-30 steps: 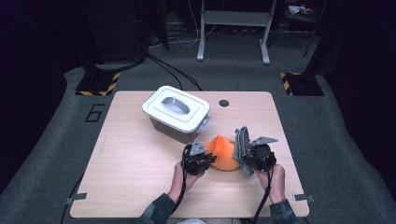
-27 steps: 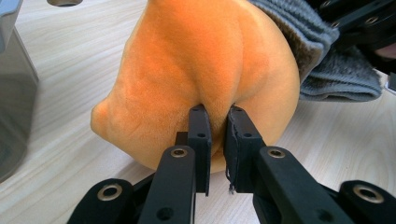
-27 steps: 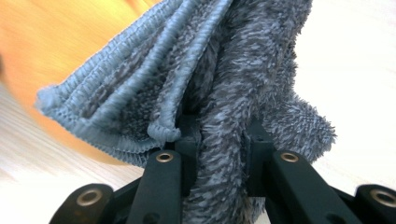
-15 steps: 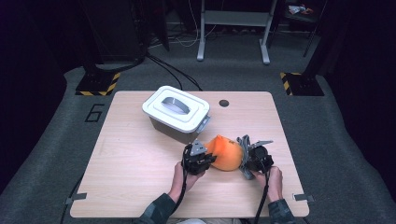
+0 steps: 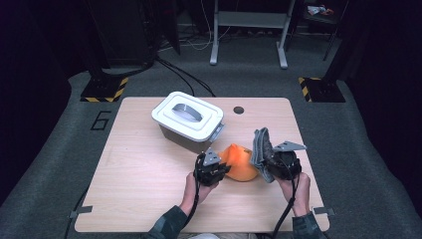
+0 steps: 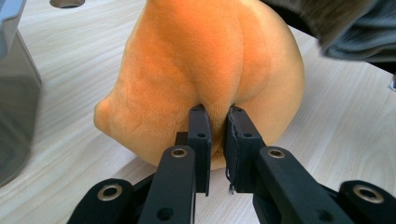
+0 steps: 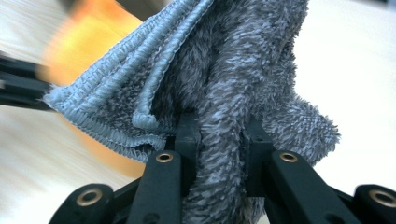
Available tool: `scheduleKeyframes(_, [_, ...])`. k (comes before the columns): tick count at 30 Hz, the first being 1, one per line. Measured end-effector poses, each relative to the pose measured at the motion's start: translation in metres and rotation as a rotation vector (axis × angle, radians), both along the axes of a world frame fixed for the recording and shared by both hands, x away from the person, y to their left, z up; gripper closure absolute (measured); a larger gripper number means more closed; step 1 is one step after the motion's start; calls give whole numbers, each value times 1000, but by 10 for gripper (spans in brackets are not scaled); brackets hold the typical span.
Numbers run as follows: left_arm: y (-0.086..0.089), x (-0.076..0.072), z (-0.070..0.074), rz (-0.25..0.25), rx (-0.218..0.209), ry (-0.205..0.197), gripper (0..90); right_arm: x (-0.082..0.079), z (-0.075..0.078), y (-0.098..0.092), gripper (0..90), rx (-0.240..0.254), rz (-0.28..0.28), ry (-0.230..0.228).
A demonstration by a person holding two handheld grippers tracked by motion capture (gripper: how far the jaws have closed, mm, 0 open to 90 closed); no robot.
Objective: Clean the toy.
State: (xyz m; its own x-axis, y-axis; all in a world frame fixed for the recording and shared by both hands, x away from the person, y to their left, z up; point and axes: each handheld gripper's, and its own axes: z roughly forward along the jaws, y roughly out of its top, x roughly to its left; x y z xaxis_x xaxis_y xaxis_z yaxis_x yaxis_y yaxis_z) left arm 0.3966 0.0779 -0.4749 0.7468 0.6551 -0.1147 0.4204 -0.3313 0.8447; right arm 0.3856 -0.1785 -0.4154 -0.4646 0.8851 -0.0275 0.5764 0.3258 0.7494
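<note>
Both forearms come in over the near edge of the desk. The left gripper [image 5: 213, 169] lies low, its fingers [image 6: 200, 140] pinched nearly together. The right gripper [image 5: 278, 162] is raised, its fingers [image 7: 187, 140] clamped tight.

Setting: a lab or recording studio, not a home. Pale wood-grain table [image 5: 149, 169] with a round cable hole [image 5: 239, 110] beyond the right gripper [image 5: 271, 162], standing on grey carpet [image 5: 59, 164]. Floor marked with a painted "6" [image 5: 101, 120] far off to the left of the left gripper [image 5: 219, 172]. Yellow-black hazard-striped blocks [image 5: 105, 88] at both far corners. Metal stand legs [image 5: 249, 30] and loose cables [image 5: 184, 74] beyond the table; dark, unlit surround.
</note>
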Motion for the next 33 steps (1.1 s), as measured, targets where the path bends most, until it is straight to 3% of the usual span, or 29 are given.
scheduleKeyframes(3, [0, 0, 0, -2, 0, -2, 816, -5, 11, 16, 728, -8, 73, -38])
scheduleKeyframes(8, [-1, -1, 1, -5, 2, -5, 815, -4, 10, 42, 725, -20, 142, -36])
scheduleKeyframes(10, [-1, -1, 0, 0, 3, -3, 815, 0, 3, 49, 723, -50, 143, -8])
scheduleKeyframes(12, [0, 0, 0, -2, -1, 4, 815, 2, -2, 50, 723, -59, 140, -13])
scheduleKeyframes(15, [-1, -1, 0, 0, -2, 1, 815, 3, -2, 47, 724, -39, 124, -1])
scheduleKeyframes(33, [-1, 0, -1, 1, -6, -1, 814, 8, -15, 20, 724, -52, 42, 40])
